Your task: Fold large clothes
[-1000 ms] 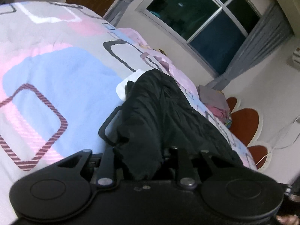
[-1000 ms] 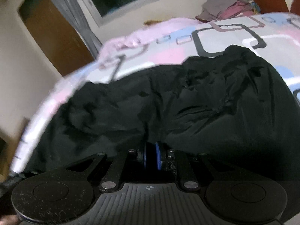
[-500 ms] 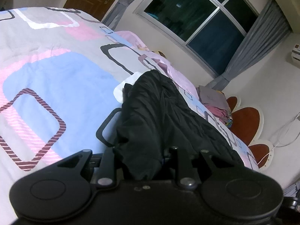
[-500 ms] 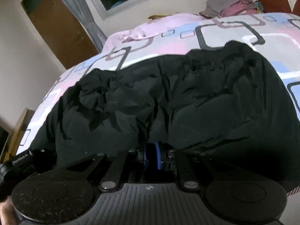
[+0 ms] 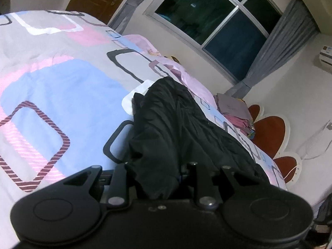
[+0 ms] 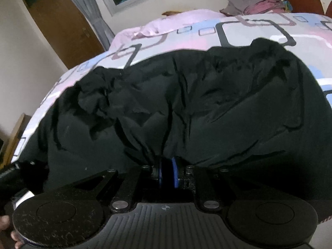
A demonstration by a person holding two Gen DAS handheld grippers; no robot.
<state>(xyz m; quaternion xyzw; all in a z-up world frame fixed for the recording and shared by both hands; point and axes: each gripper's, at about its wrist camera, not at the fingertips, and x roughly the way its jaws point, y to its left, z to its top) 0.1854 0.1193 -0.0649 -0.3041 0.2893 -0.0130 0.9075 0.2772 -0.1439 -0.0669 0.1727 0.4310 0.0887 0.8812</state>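
Observation:
A large black garment (image 5: 176,128) lies stretched in wrinkled folds across the patterned bedspread (image 5: 51,87). In the left wrist view its near end bunches up between the fingers of my left gripper (image 5: 164,178), which is shut on the cloth. The right wrist view shows the same black garment (image 6: 197,103) spread wide, its near edge gathered into my right gripper (image 6: 167,166), whose blue-edged pads are pinched shut on the fabric. The fingertips of both grippers are buried in the cloth.
A stack of folded grey and pink clothes (image 5: 234,110) sits by the red petal-shaped headboard (image 5: 267,130). A dark window (image 5: 211,27) with grey curtains and a brown door (image 6: 60,27) stand beyond the bed. The other gripper's body (image 6: 14,176) shows at the lower left.
The right gripper has sunk slightly toward the bed with the garment's edge, and the black cloth now spreads lower and wider in its view. The left gripper has held still.

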